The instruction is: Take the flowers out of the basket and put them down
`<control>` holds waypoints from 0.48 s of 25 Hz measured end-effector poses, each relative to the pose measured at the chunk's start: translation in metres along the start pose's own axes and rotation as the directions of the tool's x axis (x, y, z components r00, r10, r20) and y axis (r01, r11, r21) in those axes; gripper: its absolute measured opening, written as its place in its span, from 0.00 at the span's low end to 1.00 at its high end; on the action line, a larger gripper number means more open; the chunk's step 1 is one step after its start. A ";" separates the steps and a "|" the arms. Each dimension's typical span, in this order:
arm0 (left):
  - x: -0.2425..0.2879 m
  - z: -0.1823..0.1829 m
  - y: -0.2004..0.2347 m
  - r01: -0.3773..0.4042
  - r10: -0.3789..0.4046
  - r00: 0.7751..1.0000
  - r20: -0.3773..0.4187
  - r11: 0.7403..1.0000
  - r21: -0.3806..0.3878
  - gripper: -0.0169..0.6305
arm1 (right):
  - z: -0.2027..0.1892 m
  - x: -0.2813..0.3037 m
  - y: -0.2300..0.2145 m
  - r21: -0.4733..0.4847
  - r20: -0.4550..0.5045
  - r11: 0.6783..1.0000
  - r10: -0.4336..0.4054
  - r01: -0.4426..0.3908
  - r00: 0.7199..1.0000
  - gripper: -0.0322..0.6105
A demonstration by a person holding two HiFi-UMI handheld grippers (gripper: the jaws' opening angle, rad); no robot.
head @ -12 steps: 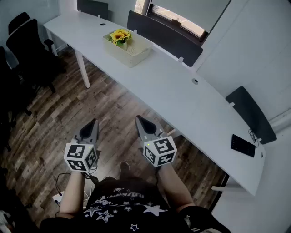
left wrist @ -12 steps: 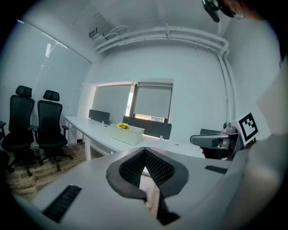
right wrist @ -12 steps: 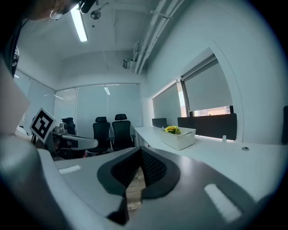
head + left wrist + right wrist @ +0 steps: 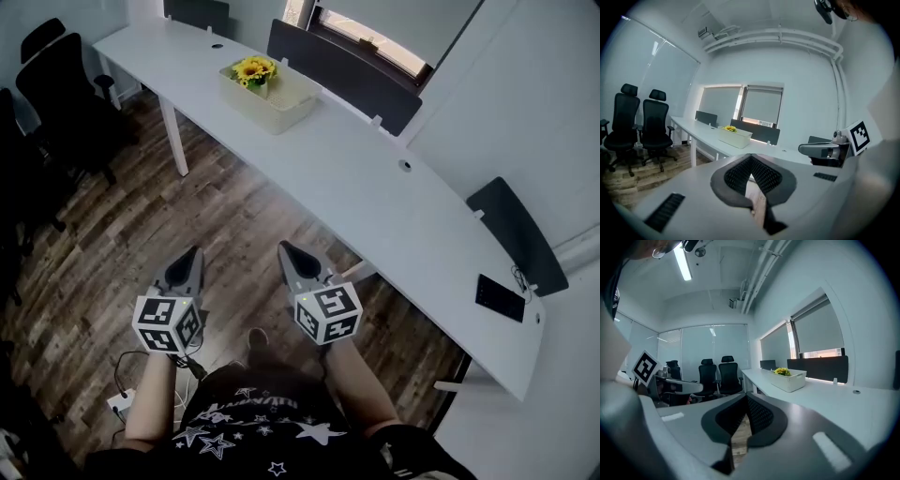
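Standing back from the long white desk [image 4: 375,192], the person holds both tools low over the wooden floor [image 4: 112,234]. The left hand-held gripper [image 4: 192,255] is closed, its jaws pressed together with nothing between them. In the left gripper view the dark pads meet right at the tip. The right hand-held gripper [image 4: 285,248] is the same, jaws together and empty. The 2 sit side by side and apart, both pointing forward towards the desk, with the marker cubes nearest the person's body.

Up at the far end of the desk stands the white basket [image 4: 274,105], well apart from both tools. The yellow flowers [image 4: 251,71] are inside it, bunched at its left end with their heads above the rim. The right gripper view picks them out too, flowers [image 4: 782,372] in the basket [image 4: 791,381] on the desk top. Dark partition panels [image 4: 342,75] run along the desk's far edge. A flat dark thing [image 4: 499,300] lies near its right end, and black office chairs [image 4: 66,94] stand off to the left.
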State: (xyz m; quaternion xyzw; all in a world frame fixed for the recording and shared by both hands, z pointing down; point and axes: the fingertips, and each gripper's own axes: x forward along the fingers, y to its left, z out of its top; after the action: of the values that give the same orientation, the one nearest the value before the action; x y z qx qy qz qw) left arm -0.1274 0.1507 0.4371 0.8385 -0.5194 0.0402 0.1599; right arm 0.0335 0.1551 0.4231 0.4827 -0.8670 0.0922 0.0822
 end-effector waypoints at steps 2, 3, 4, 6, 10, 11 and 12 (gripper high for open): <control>-0.005 -0.006 0.001 -0.001 0.000 1.000 -0.004 1.000 -0.011 0.04 | -0.006 -0.003 0.003 0.006 -0.011 1.000 0.000 0.000 1.000 0.05; -0.009 -0.010 0.002 -0.002 0.002 1.000 -0.007 1.000 -0.013 0.04 | -0.009 -0.004 0.005 0.010 -0.014 1.000 -0.003 0.003 1.000 0.05; -0.012 -0.013 0.003 -0.004 0.004 1.000 -0.010 1.000 -0.015 0.04 | -0.011 -0.006 0.006 0.017 -0.014 1.000 -0.008 0.008 1.000 0.05; -0.019 -0.017 0.006 -0.008 0.008 1.000 -0.013 1.000 -0.019 0.04 | -0.011 -0.010 0.008 0.042 0.000 0.999 -0.019 0.019 1.000 0.05; -0.030 -0.018 0.006 -0.001 0.001 1.000 -0.010 1.000 -0.014 0.04 | -0.009 -0.019 0.005 0.081 0.025 0.995 -0.051 0.049 0.998 0.05; -0.033 -0.019 0.007 0.001 -0.001 1.000 -0.009 1.000 -0.012 0.04 | -0.010 -0.021 0.005 0.078 0.024 0.995 -0.060 0.058 0.998 0.05; -0.034 -0.020 0.008 0.002 -0.002 1.000 -0.008 1.000 -0.012 0.04 | -0.011 -0.023 0.005 0.071 0.019 0.995 -0.065 0.063 0.998 0.05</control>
State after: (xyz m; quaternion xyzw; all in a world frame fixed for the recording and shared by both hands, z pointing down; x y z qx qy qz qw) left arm -0.1481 0.1830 0.4493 0.8380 -0.5179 0.0402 0.1671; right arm 0.0414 0.1791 0.4280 0.5138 -0.8482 0.1150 0.0588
